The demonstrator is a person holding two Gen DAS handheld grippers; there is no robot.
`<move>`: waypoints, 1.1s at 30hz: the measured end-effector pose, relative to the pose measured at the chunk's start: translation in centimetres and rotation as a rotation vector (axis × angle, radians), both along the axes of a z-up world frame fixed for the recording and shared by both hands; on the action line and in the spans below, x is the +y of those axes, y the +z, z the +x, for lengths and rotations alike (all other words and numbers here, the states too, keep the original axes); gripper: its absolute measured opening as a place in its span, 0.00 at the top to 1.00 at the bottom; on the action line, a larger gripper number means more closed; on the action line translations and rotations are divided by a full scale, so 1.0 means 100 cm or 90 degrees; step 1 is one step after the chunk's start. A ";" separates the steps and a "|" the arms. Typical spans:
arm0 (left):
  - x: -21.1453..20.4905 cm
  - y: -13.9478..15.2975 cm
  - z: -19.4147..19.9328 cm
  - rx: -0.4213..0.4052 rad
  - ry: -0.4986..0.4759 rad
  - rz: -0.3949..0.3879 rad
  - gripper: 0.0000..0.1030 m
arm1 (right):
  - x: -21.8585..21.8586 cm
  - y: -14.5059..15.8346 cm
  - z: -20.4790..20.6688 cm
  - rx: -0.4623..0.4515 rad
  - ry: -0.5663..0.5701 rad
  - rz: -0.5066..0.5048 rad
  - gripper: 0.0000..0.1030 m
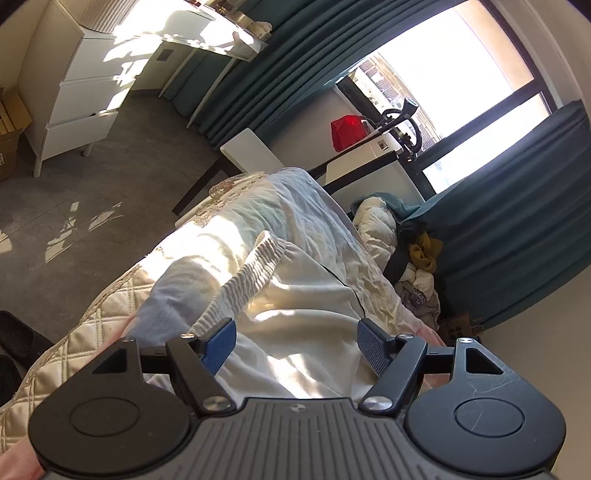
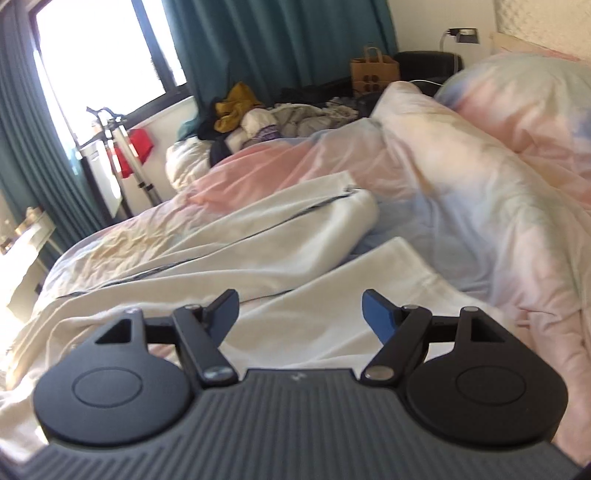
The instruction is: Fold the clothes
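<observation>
A cream-white zip-up garment [image 1: 295,295] lies spread on the bed, its ribbed hem [image 1: 243,280] running across the middle of the left wrist view. My left gripper [image 1: 297,328] is open and empty just above the garment, behind the hem. In the right wrist view the same garment [image 2: 229,251] shows its dark zipper line [image 2: 258,225], with a sleeve or flap [image 2: 351,280] lying toward me. My right gripper [image 2: 299,301] is open and empty, hovering over that flap.
The bed has a quilted cream cover [image 1: 92,325] and a pastel pink-and-blue duvet [image 2: 480,177] bunched to the right. A pile of other clothes [image 2: 258,118] lies by the teal curtains [image 2: 288,44]. A white drawer unit [image 1: 81,96], a desk [image 1: 207,33] and a tripod [image 2: 122,147] stand around.
</observation>
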State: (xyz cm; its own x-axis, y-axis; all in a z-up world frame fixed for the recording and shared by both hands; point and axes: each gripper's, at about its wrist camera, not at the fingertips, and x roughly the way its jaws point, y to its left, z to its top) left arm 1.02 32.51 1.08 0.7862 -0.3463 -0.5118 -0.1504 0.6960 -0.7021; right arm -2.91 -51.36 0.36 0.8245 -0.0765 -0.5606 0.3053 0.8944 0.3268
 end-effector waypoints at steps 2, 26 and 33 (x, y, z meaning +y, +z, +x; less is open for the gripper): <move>-0.011 0.000 0.034 0.003 -0.022 0.018 0.29 | 0.034 -0.002 0.020 -0.010 0.040 0.026 0.26; -0.089 -0.070 0.256 0.082 -0.086 0.423 0.71 | 0.165 -0.089 0.126 0.070 0.093 0.013 0.27; -0.082 -0.014 0.269 0.025 -0.007 0.438 0.74 | 0.162 -0.084 0.115 0.059 0.084 0.031 0.27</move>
State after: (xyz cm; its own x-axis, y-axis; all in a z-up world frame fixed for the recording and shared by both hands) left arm 27.87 24.26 -0.36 0.7603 0.0590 -0.6468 -0.1568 0.9831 -0.0947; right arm 8.63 -35.19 -8.07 0.7700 0.0576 -0.6354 0.2177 0.9125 0.3465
